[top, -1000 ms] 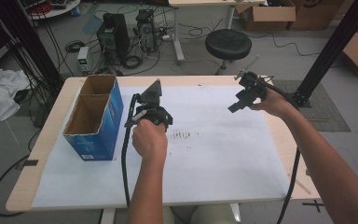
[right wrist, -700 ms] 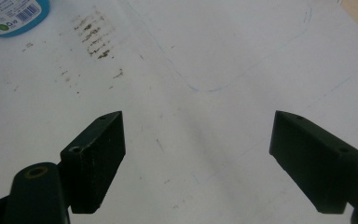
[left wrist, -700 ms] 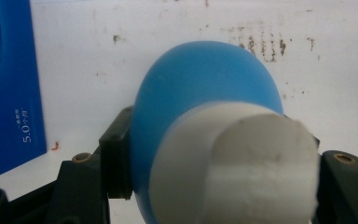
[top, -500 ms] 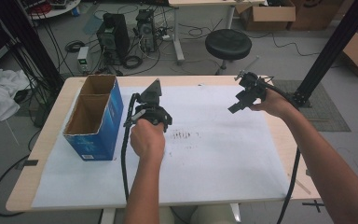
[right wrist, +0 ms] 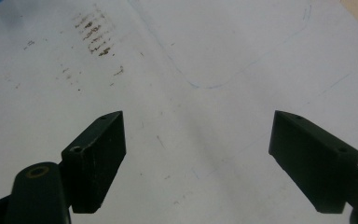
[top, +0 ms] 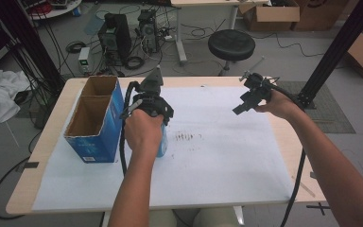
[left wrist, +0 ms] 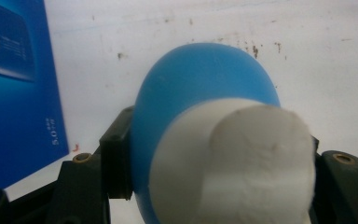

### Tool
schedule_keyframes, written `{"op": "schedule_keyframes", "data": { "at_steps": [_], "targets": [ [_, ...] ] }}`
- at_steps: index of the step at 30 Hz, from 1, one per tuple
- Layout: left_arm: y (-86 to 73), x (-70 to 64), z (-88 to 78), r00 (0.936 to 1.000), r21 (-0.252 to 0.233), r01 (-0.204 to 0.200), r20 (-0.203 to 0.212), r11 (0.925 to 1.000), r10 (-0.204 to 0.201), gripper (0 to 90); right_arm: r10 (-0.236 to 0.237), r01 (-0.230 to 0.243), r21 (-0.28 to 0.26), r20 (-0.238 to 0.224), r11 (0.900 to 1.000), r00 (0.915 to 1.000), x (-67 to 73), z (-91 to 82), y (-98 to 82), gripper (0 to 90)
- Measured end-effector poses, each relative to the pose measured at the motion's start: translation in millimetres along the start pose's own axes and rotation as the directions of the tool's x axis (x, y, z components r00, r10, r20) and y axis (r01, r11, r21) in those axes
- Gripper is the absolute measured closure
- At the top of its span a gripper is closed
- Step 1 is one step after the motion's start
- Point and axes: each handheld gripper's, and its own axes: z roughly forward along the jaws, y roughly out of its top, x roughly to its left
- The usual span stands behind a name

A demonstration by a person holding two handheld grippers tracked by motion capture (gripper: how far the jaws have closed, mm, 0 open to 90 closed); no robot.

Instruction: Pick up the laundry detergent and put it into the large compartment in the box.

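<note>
Two grippers work over a table (top: 47, 142) covered with white paper. The left gripper (top: 159, 137) has its jaws clamped on a blue bottle with a white cap (left wrist: 205, 93); in the left gripper view the bottle's body bulges between the black jaws and the blurred cap hides its lower part. From the high view the person's left hand (top: 143, 132) covers nearly all of the bottle, leaving a sliver of blue (top: 161, 144) beside the wrist, near the left half of the paper and just right of the blue cardboard box (top: 97, 137). Whether the bottle touches the paper cannot be made out. The box stands open-topped near the table's left edge; its two compartments look dark inside and their contents cannot be told. The right gripper (top: 242, 108) hangs toward the far right corner, jaws spread wide with nothing between them, bare stained paper (right wrist: 177, 140) beneath. Brown smudges (top: 185, 137) mark the paper's middle.
</note>
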Motion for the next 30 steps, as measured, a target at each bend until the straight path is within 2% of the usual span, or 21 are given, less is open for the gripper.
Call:
{"op": "schedule_keyframes", "data": {
  "at_steps": [6,12,14,18,22,24,27,30],
  "targets": [
    [5.3,0.6,-21.7,0.9991,0.009,-0.041,-0.002,0.9991,0.041,38.0,0.002,-0.002,0.006,-0.005,1.000,1.0000,-0.3,-0.8,-1.7,18.4],
    [9.9,3.3,-37.7,0.9989,0.011,-0.047,0.007,0.9988,0.047,38.0,0.001,-0.001,0.018,-0.007,1.000,1.0000,-0.2,0.4,-2.5,17.9],
    [12.8,7.1,-50.0,0.9987,0.000,-0.051,0.003,0.9987,0.051,38.0,0.004,-0.004,0.015,-0.007,1.000,1.0000,-0.3,-0.4,-2.3,17.9],
    [16.0,12.3,-63.0,0.9985,-0.010,-0.054,-0.006,0.9985,0.054,38.0,0.006,-0.006,0.017,-0.009,1.000,0.9999,-0.6,0.2,-2.5,17.9],
    [18.3,17.4,-72.2,0.9988,-0.010,-0.049,0.002,0.9988,0.049,38.1,0.003,-0.003,0.015,-0.010,1.000,1.0000,-1.0,0.6,-2.4,17.8],
    [20.5,24.0,-84.0,0.9986,-0.018,-0.054,0.000,0.9984,0.054,38.1,0.003,-0.002,0.015,-0.010,1.000,0.9999,-1.1,0.7,-2.4,17.8],
    [21.7,28.9,-92.7,0.9975,-0.018,-0.070,-0.010,0.9974,0.069,38.1,0.005,-0.005,0.018,-0.010,1.000,0.9999,-1.5,1.1,-2.8,17.8],
    [22.5,36.4,-101.1,0.9978,-0.026,-0.066,-0.012,0.9975,0.065,38.1,0.006,-0.005,0.019,-0.012,1.000,0.9999,-1.9,1.3,-2.9,17.8]
  ]
}}
